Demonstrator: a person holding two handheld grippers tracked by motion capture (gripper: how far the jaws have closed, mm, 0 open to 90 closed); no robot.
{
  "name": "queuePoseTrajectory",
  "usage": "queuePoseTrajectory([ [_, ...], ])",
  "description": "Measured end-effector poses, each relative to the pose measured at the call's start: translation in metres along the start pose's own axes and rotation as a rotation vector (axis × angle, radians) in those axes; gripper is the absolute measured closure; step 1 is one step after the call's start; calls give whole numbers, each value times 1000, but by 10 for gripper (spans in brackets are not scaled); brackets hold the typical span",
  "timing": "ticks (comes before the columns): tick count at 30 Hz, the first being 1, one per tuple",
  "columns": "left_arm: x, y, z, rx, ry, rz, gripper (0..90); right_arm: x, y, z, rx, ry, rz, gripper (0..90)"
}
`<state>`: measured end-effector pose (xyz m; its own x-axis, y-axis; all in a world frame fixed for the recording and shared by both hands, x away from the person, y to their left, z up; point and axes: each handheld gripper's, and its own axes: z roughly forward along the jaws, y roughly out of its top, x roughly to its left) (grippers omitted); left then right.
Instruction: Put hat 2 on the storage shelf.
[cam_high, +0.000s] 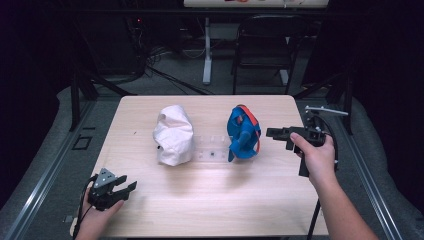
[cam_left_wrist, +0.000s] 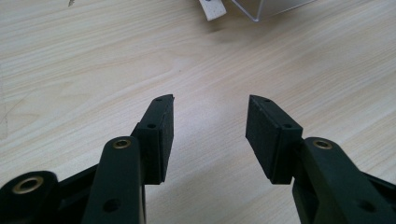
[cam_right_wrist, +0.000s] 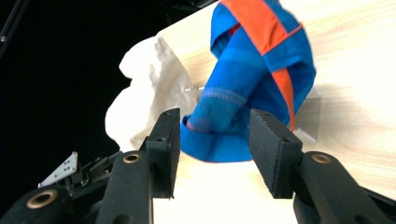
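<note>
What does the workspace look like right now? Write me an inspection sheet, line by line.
Surface: light wooden table, bare across the near half.
Job's things: white cloth bundle and blue-and-orange fabric item, standing at either end of a clear plastic stand.
Clutter: nothing seen.
Grippers: left gripper open, low at the near left corner; right gripper open, pointed at the blue item, not touching.
Cables: one trails from each gripper; more lie on the floor beyond.
Surroundings: dark room, black chair, white post.
</note>
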<state>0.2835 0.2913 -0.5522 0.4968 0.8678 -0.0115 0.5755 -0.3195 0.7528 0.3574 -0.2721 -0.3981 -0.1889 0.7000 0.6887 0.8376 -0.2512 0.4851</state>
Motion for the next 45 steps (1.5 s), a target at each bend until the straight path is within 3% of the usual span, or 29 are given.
queuePoseTrajectory([
  [3, 0, 0, 0, -4, 4, -6, 512, -6, -11, 5, -14, 17, -7, 494],
  [12, 3, -1, 1, -3, 0, -7, 494, -19, -51, 16, -55, -42, -97, 457],
  [23, -1, 1, 4, -7, -13, 12, 487, -40, -103, 20, -121, -112, -165, 429],
  [26, -1, 1, 5, -4, -15, 13, 487, -45, -111, 22, -125, -126, -192, 430],
  [38, 1, -1, 7, 2, -20, -2, 487, -64, -133, 33, -135, -160, -214, 433],
  [45, -1, 0, 9, 1, -40, 1, 487, -78, -141, 45, -93, -123, -227, 447],
])
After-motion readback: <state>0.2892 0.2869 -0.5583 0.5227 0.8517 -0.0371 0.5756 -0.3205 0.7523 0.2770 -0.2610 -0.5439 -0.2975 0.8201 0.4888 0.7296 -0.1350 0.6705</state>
